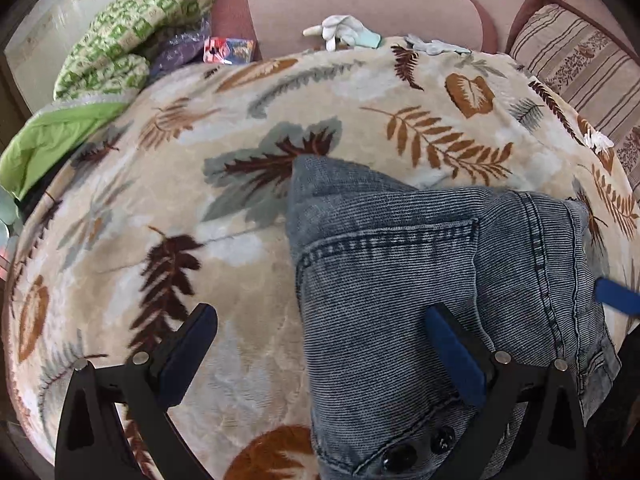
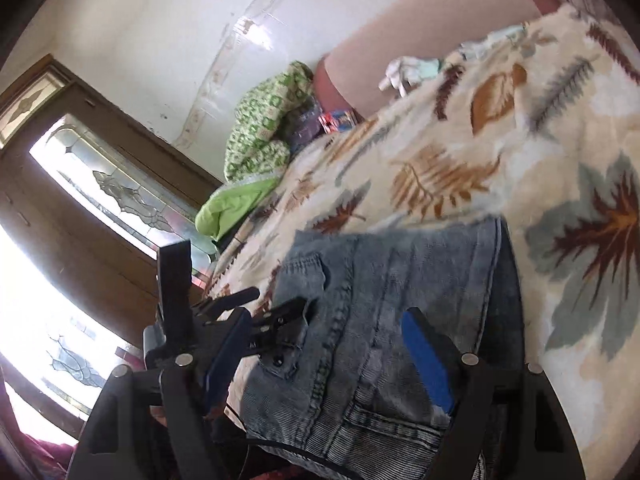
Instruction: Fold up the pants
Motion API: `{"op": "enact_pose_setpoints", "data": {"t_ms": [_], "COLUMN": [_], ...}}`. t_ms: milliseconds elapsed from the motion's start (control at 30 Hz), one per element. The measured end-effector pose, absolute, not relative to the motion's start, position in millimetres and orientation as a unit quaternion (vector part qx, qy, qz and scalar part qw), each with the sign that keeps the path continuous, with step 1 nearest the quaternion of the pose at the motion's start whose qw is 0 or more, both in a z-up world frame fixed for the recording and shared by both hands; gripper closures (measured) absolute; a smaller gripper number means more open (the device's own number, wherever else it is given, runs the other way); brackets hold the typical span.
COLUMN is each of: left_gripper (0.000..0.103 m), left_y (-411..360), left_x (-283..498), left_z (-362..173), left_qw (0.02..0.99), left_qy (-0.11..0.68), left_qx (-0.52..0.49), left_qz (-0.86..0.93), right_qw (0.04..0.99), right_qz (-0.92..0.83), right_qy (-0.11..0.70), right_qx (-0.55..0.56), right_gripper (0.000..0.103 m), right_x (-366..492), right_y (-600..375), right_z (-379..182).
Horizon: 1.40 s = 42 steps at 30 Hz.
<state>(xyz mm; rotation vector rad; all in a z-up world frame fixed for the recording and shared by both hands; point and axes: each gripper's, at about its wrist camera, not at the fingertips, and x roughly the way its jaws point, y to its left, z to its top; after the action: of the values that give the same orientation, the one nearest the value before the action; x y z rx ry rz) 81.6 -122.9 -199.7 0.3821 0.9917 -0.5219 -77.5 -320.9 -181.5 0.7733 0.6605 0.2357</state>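
Note:
The pants [image 1: 420,288] are blue-grey denim, folded into a thick bundle on the leaf-print blanket [image 1: 160,200]. Their dark buttons [image 1: 420,446] show at the near edge. My left gripper [image 1: 320,320] is open; its right finger lies over the denim, its left finger over bare blanket. A blue pad of the other gripper [image 1: 616,298] shows at the bundle's right edge. In the right wrist view the pants [image 2: 392,320] lie between the fingers of my right gripper [image 2: 328,332], which is open and tilted. The left gripper's body [image 2: 188,312] stands at the bundle's left.
A green checked quilt [image 1: 132,44] and a lime cover [image 1: 48,140] are piled at the far left. White gloves [image 1: 340,30] lie at the blanket's far edge against the pink sofa back [image 1: 360,4]. A striped cushion [image 1: 576,60] is far right. A glazed wooden door [image 2: 80,184] stands at left.

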Motion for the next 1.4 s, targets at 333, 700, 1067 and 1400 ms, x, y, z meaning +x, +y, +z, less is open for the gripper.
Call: {"op": "enact_pose_setpoints", "data": {"t_ms": [333,700,1067,1400], "left_gripper": [0.0,0.0,0.0,0.0], "left_y": [-140.5,-81.5,-39.9,-53.9], "left_x": [62.6,46.2,25.1,10.2], "left_z": [-211.0,-164.1,-165.2,-156.1], "left_qw": [0.839,0.865,0.854,0.873], "left_qy": [0.404,0.404,0.434,0.393], "left_qx": [0.274,0.185,0.127,0.154], "left_qz": [-0.242,-0.234,-0.255,-0.246], "right_qw": [0.853,0.888,0.874,0.871], "right_qz": [0.106,0.047,-0.004,0.008], "right_qy": [0.337,0.31,0.385,0.395], "right_qx": [0.383,0.338,0.296,0.293], "right_gripper": [0.027,0.025,0.025,0.025], "right_x": [-75.9,-113.7,-113.7,-115.9], "right_y": [-323.2,-339.2,-350.9,-348.5], "right_z": [-222.8,-175.1,-198.5,-219.4]}}
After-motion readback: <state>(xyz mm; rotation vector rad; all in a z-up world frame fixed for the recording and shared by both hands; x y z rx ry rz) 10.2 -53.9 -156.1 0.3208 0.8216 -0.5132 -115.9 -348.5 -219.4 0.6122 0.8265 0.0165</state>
